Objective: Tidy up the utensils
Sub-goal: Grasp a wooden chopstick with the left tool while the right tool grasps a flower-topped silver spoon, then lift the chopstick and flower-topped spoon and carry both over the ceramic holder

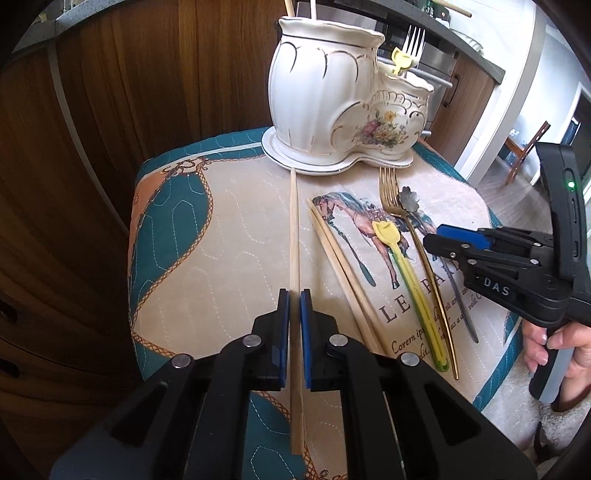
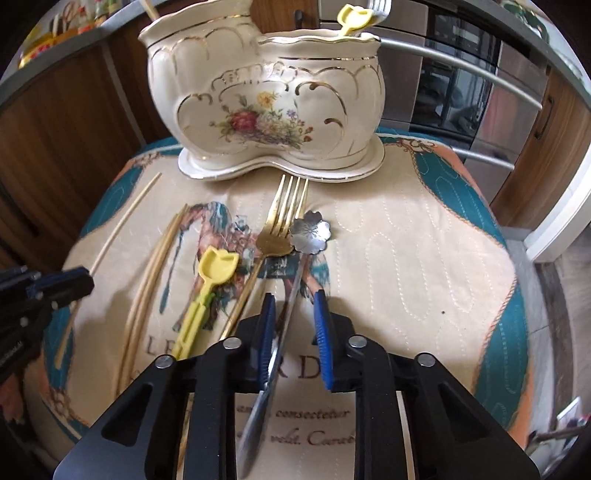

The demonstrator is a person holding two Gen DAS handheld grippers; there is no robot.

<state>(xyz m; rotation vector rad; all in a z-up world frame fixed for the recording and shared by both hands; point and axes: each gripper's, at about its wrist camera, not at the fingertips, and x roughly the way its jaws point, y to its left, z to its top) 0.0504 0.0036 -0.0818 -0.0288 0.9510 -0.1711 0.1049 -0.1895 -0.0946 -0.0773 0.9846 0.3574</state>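
Observation:
My left gripper (image 1: 294,295) is shut on a single wooden chopstick (image 1: 293,221) that points at the cream floral ceramic holder (image 1: 325,92). To its right lie a pair of chopsticks (image 1: 332,251), a yellow tulip spoon (image 1: 386,232), a gold fork (image 1: 391,192) and a silver flower-headed spoon (image 2: 310,230). My right gripper (image 2: 294,297) straddles that silver spoon's handle. The handle runs beside the left pad, and a gap shows at the right pad. A silver fork and another yellow spoon (image 2: 354,16) stand in the holder's (image 2: 266,96) lower compartment.
A quilted horse-print cloth (image 2: 406,258) covers the small table, whose edges drop off on all sides. Wooden cabinets (image 1: 129,92) stand behind on the left, and an oven with steel rails (image 2: 461,85) on the right. A person's hand (image 1: 554,347) grips the right tool's handle.

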